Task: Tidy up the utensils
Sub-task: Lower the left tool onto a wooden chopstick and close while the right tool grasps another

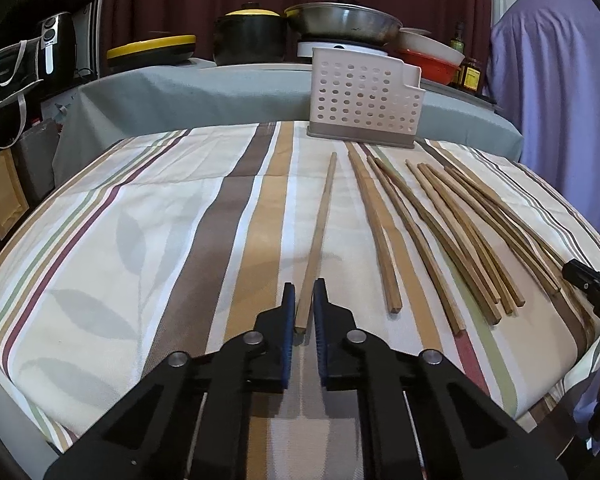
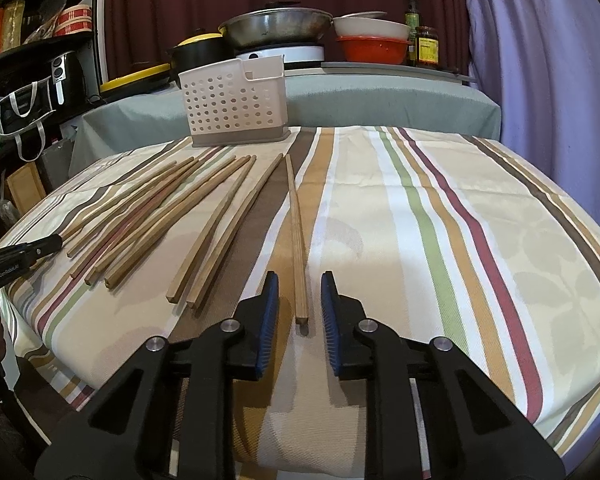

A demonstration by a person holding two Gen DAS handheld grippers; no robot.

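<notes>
Several wooden chopsticks [image 1: 452, 232] lie side by side on the striped tablecloth, pointing toward a white perforated utensil holder [image 1: 364, 100] at the table's far edge. My left gripper [image 1: 305, 286] is shut on the near end of the leftmost chopstick [image 1: 320, 224], its blue pads against both sides. In the right wrist view, my right gripper [image 2: 300, 278] is open around the near end of the rightmost chopstick [image 2: 296, 232], with a gap on each side. The holder [image 2: 232, 104] stands beyond the other chopsticks [image 2: 160, 216]. Each gripper's tip shows at the edge of the other's view: the right gripper [image 1: 576, 272] and the left gripper [image 2: 52, 244].
Behind the table, a grey-covered counter [image 1: 204, 88] carries a black pot with a yellow lid [image 1: 250, 36], a steel wok [image 1: 342, 20], an orange bowl [image 2: 370, 48] and jars. A purple cloth [image 2: 548, 80] hangs at the right. Shelves with a bag [image 1: 8, 72] stand at the left.
</notes>
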